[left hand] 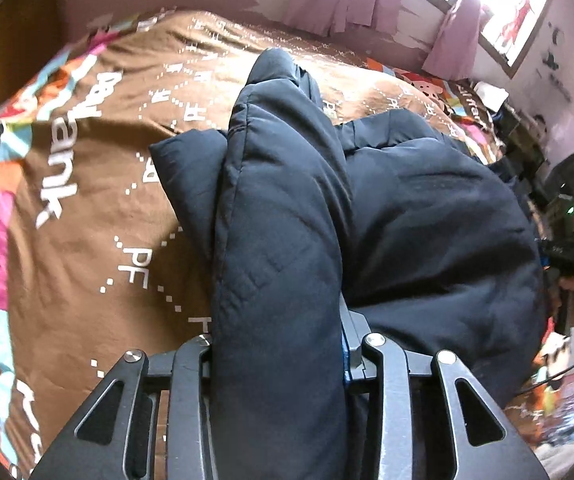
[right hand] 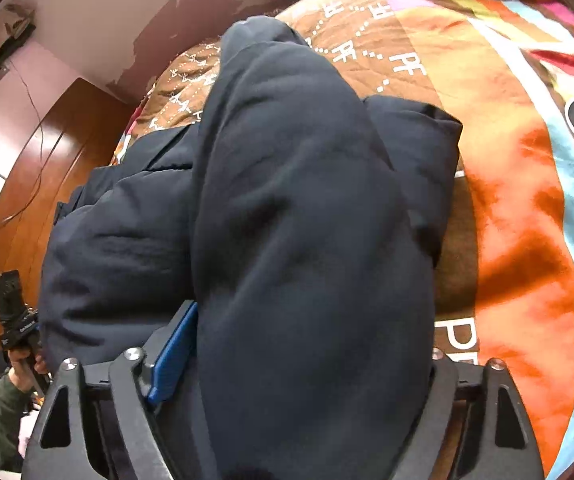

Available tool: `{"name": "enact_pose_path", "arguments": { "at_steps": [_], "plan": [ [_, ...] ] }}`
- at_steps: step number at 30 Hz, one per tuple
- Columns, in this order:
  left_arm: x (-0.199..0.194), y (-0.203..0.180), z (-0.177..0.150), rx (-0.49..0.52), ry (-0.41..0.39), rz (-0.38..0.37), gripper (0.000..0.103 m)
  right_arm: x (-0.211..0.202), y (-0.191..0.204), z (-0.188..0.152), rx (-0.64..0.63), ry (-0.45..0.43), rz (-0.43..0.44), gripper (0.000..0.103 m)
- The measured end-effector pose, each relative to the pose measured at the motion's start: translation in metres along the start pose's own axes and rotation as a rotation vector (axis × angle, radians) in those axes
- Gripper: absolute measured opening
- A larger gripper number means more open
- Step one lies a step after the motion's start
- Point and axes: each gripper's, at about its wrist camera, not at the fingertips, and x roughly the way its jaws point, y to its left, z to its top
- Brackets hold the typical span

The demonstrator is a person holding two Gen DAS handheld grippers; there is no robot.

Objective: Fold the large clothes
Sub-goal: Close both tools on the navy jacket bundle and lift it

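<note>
Bed cover: the brown bed cover (left hand: 87,200) with white letters and cartoon prints lies on the bed and carries the garment; on the left side of the left wrist view it is bare.

Garment: a large dark navy padded jacket (left hand: 427,220) lies on the bed cover, in the middle and right part of the left wrist view. It is bunched in thick layers, not flat.

Left hand-held gripper: the left hand-held gripper (left hand: 279,364) is clamped on a long padded fold of the jacket, which runs up between its fingers and away over the rest of the garment.

Right hand-held gripper: the right hand-held gripper (right hand: 299,364) also grips a thick fold of the same jacket, lying against its blue pad (right hand: 175,352); the other finger is hidden by cloth.

Done so far: it seems that one part is lifted over the body, so a fold is in progress. A flat corner (right hand: 419,136) of the jacket sticks out to the side on the bed cover.

Left to do: in my judgement most of the work remains. The held fold must be laid down, the bulges pressed flat, and the jacket folded again to a compact shape.

Risk: the padding is puffy and may spring open after release.
</note>
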Motion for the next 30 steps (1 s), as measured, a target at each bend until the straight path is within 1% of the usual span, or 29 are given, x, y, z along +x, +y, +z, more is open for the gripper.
{"name": "enact_pose_path", "arguments": {
  "at_steps": [1,2,4,5,9,11,14,20,24,30],
  "plan": [
    [-0.001,-0.006,-0.003,0.017,-0.007,0.019,0.027,-0.002,0.001,-0.001,-0.002,-0.008,-0.002,0.069],
    [-0.001,-0.013,0.002,0.024,-0.010,0.031,0.027,-0.005,0.003,-0.002,-0.008,-0.018,-0.003,0.066],
    [0.004,-0.028,0.008,0.024,-0.007,0.049,0.026,-0.009,0.010,-0.005,-0.032,-0.032,-0.008,0.053],
    [0.004,-0.028,0.007,0.019,-0.002,0.052,0.026,-0.011,0.013,-0.006,-0.045,-0.036,-0.013,0.050],
    [0.004,-0.027,0.005,-0.017,-0.005,0.042,0.026,-0.016,0.017,-0.008,-0.081,-0.040,-0.005,0.046],
    [0.001,-0.027,0.003,-0.019,-0.012,0.042,0.025,-0.017,0.015,-0.008,-0.074,-0.041,0.007,0.041],
    [-0.002,-0.028,0.007,-0.019,-0.015,0.047,0.025,-0.018,0.020,-0.007,-0.087,-0.044,0.000,0.038],
    [-0.007,-0.020,0.015,-0.075,-0.011,0.021,0.023,-0.024,0.023,-0.006,-0.105,-0.040,0.023,0.036],
    [-0.015,-0.026,0.014,-0.077,-0.038,0.026,0.020,-0.025,0.028,-0.005,-0.119,-0.045,0.023,0.032],
    [-0.028,-0.038,0.006,-0.083,-0.087,0.032,0.017,-0.035,0.050,-0.007,-0.198,-0.057,0.029,0.026]
  ]
}}
